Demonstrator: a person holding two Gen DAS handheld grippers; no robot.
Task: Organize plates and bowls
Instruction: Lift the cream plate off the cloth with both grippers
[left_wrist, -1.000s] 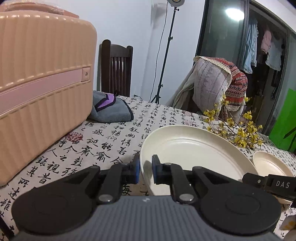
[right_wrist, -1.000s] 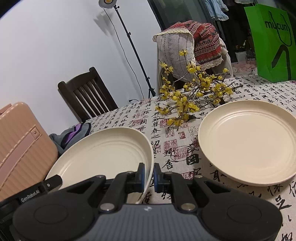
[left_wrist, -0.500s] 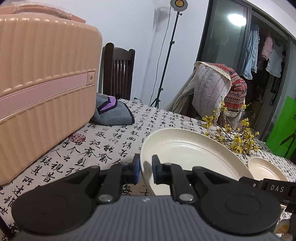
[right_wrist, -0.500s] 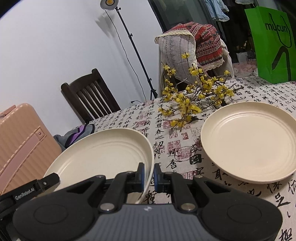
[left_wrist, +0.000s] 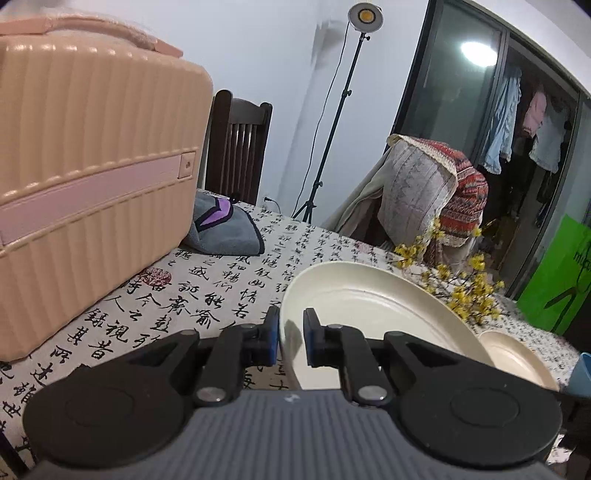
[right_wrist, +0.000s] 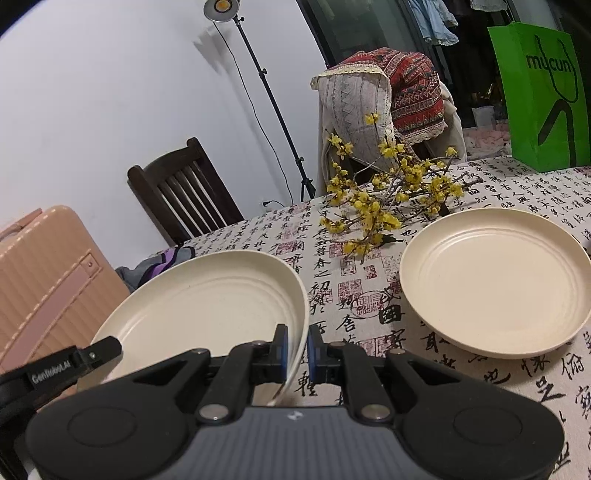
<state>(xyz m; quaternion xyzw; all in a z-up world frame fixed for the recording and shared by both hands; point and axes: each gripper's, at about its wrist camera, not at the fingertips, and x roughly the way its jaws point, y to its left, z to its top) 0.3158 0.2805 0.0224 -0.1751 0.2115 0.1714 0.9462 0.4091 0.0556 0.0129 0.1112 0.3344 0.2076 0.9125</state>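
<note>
Two grippers, left gripper (left_wrist: 290, 341) and right gripper (right_wrist: 296, 349), pinch opposite rims of one plate (right_wrist: 207, 295); second plate (right_wrist: 495, 280) lies right of the right gripper.

Both grippers are clamping one plate by its rim.

The left gripper (left_wrist: 289, 341) is pointing somewhat downward, its blue-padded fingers (left_wrist: 272, 334) pinching the plate (left_wrist: 369, 306) at its near-left rim. The right gripper (right_wrist: 295, 350) is tilting down likewise, fingers (right_wrist: 280, 349) nearly closed on the near-right rim, with the left gripper's black finger showing at that view's lower left.
</note>
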